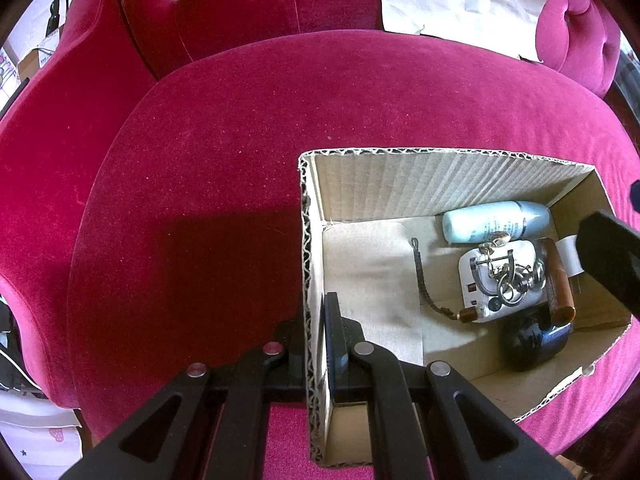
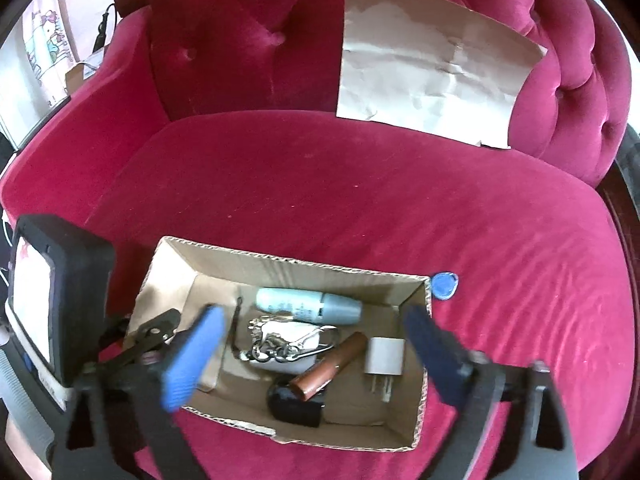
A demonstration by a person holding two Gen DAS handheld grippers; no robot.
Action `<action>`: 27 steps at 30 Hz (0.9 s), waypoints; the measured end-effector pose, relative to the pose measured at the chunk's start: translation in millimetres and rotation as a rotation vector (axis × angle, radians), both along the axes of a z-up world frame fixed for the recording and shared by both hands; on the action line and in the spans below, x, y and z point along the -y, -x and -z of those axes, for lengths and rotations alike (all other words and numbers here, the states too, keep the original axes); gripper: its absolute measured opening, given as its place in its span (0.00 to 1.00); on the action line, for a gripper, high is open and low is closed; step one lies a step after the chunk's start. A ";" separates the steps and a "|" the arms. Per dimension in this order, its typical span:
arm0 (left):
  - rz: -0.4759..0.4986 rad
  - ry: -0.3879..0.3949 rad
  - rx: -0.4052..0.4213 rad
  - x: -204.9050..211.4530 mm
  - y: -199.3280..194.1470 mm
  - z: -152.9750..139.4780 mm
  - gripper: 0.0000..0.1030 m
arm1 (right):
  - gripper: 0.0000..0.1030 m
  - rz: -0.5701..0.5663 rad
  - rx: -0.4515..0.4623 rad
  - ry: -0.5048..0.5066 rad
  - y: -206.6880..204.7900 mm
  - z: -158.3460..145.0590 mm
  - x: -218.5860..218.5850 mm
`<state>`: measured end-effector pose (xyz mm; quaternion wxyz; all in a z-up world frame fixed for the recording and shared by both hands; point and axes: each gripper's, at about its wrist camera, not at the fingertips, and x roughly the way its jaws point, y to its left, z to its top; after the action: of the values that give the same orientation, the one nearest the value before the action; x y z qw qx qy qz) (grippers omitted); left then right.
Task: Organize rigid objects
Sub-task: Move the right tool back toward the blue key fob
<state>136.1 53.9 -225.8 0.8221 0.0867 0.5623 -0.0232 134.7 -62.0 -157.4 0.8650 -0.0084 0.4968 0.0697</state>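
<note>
Pinching the left wall of the cardboard box point(image 1: 310, 280), the left gripper point(image 1: 314, 332) had its fingers pressed together on the corrugated edge, one finger outside and one inside. The right gripper point(image 2: 316, 352) hung over the box point(image 2: 280, 264) with its fingers spread wide and nothing between them, the blue pad point(image 2: 192, 360) of one finger blurred. Inside the box lay a pale blue bottle point(image 2: 308, 306) along the far wall, a ring of keys point(image 2: 288, 346) on a white device point(image 1: 496, 280), a brown tube point(image 2: 330, 366), a white charger plug point(image 2: 384, 358) and a black rounded object point(image 2: 294, 404) at the near side. A blue key fob point(image 2: 444, 285) sat at the box's far right corner; whether on its rim or the cushion I could not tell. The box rested on the red velvet sofa point(image 2: 360, 200), with a creased paper sheet point(image 2: 432, 72) leaning against the far backrest.
</note>
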 end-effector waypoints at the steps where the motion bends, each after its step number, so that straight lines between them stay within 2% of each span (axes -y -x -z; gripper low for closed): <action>1: 0.000 0.000 0.000 0.0 0.2 0.4 0.05 | 0.99 0.000 -0.002 0.002 -1.0 -0.1 1.5; 13: 0.002 -0.002 0.001 1.0 0.4 0.2 0.05 | 1.00 -0.010 -0.009 0.011 -0.8 -2.0 12.7; 27: 0.006 -0.022 0.002 6.5 0.8 0.5 0.06 | 1.00 -0.017 0.002 0.025 -2.3 -6.1 51.8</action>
<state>135.4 47.3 -226.4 0.8216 0.0975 0.5613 -0.0195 137.0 -113.8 -151.3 0.8648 -0.0235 0.4966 0.0706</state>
